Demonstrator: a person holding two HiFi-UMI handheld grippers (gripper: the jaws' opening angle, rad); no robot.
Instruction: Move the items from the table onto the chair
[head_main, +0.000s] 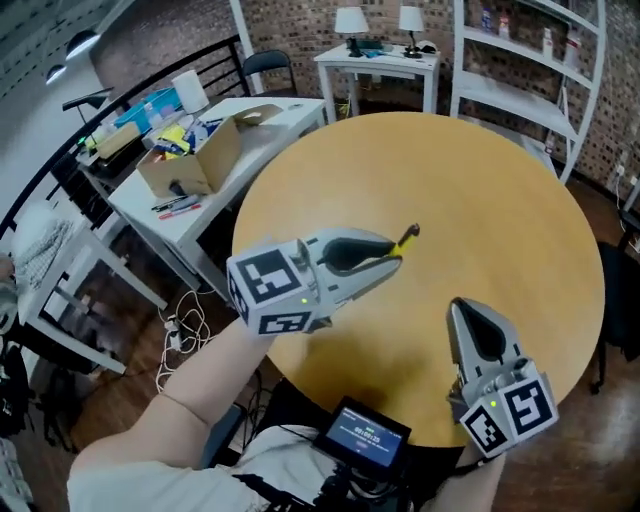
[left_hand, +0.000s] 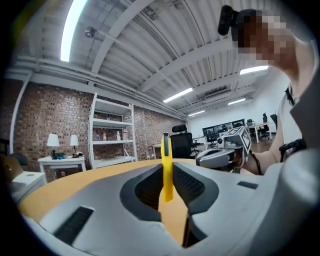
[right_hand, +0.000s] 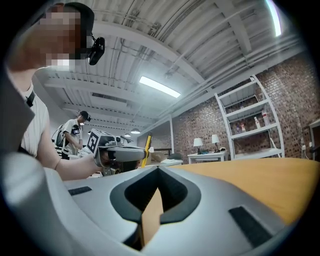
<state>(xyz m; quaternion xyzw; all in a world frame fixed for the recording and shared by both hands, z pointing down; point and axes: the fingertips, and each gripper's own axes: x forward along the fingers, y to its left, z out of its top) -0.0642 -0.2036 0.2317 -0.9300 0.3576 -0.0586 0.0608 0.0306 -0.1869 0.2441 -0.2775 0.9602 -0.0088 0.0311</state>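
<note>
**Pale wood under two grippers**

Right gripper (head_main: 461, 306) jaws pressed together; left gripper (head_main: 395, 256) jaws pinch a thin yellow tool (head_main: 407, 238) above the round worktop (head_main: 490, 190); beside it, a white desk (head_main: 205, 215) with a cardboard box (head_main: 195, 165); beyond, white shelving (head_main: 520, 95) and a brick wall (head_main: 300, 25).

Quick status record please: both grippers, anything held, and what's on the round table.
left gripper: shut on a slim yellow tool with a black tip, lifted above the table
right gripper: shut, nothing between its jaws, near the table's front edge
round wooden table: no other loose item shows on it in the head view
behind the table: white desk with an open cardboard box; white shelf unit
</note>
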